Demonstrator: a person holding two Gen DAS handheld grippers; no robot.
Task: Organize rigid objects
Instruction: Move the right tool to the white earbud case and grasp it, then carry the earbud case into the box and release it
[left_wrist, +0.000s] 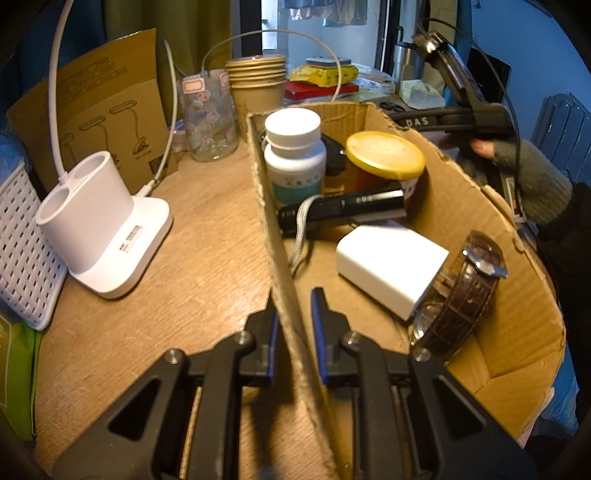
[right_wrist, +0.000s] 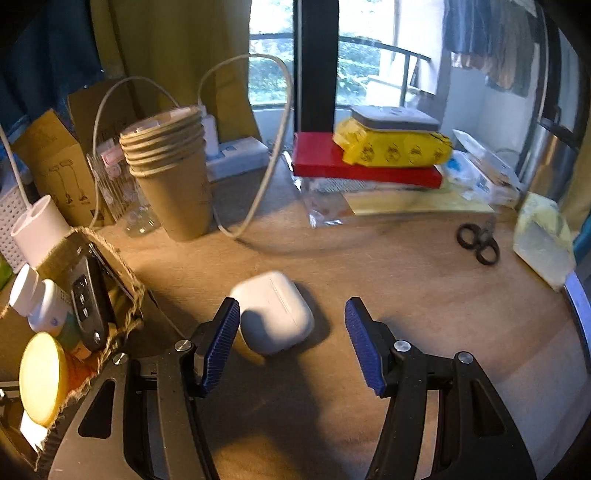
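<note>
Wooden desk (right_wrist: 424, 295) fills both our views, backed by curtains and a window with a balcony rail. With our left gripper (left_wrist: 293, 317) we pinch the near wall of the cardboard box (left_wrist: 517, 236), one blue pad on each side of the board, jaws narrow and clamped on it. Inside the box we see a white pill bottle (left_wrist: 293, 155), a jar with a yellow lid (left_wrist: 384, 155), a black flashlight (left_wrist: 343, 210) lying across, a white charger block (left_wrist: 391, 266) and a brown-strapped wristwatch (left_wrist: 465, 291) leaning on the far wall. Our right gripper (right_wrist: 291, 343) hangs over the bare desk with its jaws about half open and nothing gripped; a white earbud case (right_wrist: 275, 312) rests on the desk between the pads, closer to the left one, with no clear contact. Stacked paper cups (right_wrist: 171, 170) and small black scissors (right_wrist: 478, 243) stand farther back.
</note>
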